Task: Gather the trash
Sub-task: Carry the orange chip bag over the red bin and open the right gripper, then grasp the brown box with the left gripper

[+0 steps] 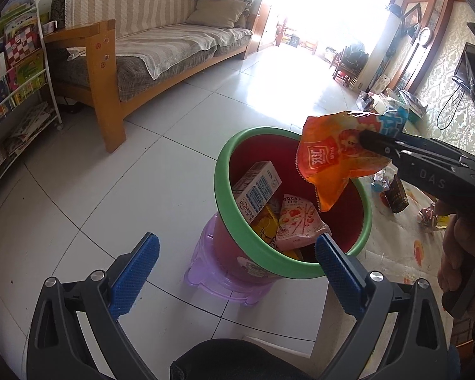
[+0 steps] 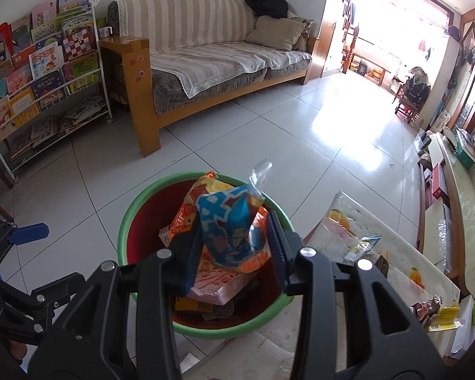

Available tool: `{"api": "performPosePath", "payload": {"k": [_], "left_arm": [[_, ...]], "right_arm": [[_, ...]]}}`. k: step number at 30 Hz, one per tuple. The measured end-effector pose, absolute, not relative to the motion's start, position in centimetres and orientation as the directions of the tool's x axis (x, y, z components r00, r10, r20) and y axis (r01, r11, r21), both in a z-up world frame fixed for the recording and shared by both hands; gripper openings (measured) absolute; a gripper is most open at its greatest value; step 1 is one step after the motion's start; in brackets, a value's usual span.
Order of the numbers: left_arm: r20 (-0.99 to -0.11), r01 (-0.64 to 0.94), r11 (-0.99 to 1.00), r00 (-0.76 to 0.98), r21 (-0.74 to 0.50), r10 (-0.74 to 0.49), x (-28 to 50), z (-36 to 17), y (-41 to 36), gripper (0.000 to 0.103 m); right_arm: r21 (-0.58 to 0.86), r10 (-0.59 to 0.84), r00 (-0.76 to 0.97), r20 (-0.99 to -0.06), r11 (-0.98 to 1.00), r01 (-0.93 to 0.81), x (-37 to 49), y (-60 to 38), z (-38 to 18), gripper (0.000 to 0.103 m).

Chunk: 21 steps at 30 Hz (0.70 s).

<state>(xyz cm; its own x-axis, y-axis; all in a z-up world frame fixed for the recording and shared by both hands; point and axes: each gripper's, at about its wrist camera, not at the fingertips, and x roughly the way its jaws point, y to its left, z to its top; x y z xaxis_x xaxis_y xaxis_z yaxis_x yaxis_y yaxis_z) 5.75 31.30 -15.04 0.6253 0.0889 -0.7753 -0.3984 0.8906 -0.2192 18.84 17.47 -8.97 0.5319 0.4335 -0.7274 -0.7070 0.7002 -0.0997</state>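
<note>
Orange wrapper sits clamped in my right gripper, hanging over the bin mouth just below its tips. I judge this the drop step: next, let go. Its long axis runs steeply, the twisted end up and away from the pads. My left gripper gapes empty beside the rim.

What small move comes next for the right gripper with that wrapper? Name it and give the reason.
Probably open the right gripper and let go. It is shut on the orange snack wrapper, which hangs above the open mouth of the green-rimmed bin, so it should fall in beside the boxes there. The left gripper is open, empty and off to the side.
</note>
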Motion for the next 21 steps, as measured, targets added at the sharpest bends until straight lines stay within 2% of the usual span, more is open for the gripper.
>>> {"api": "performPosePath", "payload": {"k": [5,6,7,9,11,17,21], "left_arm": [[-0.781,-0.416,0.881,0.617,-0.223,0.093,5.1,-15.5,31.9,0.095],[-0.782,-0.419,0.880,0.617,-0.225,0.094,5.0,-15.6,32.0,0.095],[-0.782,-0.421,0.879,0.617,-0.225,0.095,4.9,-15.6,32.1,0.095],[-0.782,-0.423,0.878,0.616,-0.225,0.097,4.9,-15.7,32.2,0.095],[-0.783,-0.426,0.876,0.615,-0.228,0.096,4.9,-15.7,32.3,0.095],[-0.780,-0.408,0.883,0.620,-0.230,0.083,5.7,-15.5,31.4,0.095],[-0.777,-0.383,0.895,0.625,-0.227,0.071,6.3,-15.1,30.1,0.095]], "right_arm": [[-0.083,0.431,0.480,-0.764,0.672,-0.736,18.6,19.3,-10.8,0.038],[-0.079,0.427,0.467,-0.774,0.667,-0.741,18.6,19.6,-11.1,0.041],[-0.088,0.416,0.468,-0.779,0.667,-0.740,18.5,19.8,-11.5,0.046],[-0.098,0.410,0.490,-0.769,0.683,-0.724,18.2,19.4,-11.4,0.079],[-0.092,0.414,0.498,-0.762,0.691,-0.717,18.1,18.9,-11.1,0.089],[-0.110,0.398,0.517,-0.758,0.704,-0.702,17.8,16.9,-10.0,0.098],[-0.116,0.384,0.542,-0.747,0.728,-0.676,17.8,14.7,-9.3,0.098]]}}
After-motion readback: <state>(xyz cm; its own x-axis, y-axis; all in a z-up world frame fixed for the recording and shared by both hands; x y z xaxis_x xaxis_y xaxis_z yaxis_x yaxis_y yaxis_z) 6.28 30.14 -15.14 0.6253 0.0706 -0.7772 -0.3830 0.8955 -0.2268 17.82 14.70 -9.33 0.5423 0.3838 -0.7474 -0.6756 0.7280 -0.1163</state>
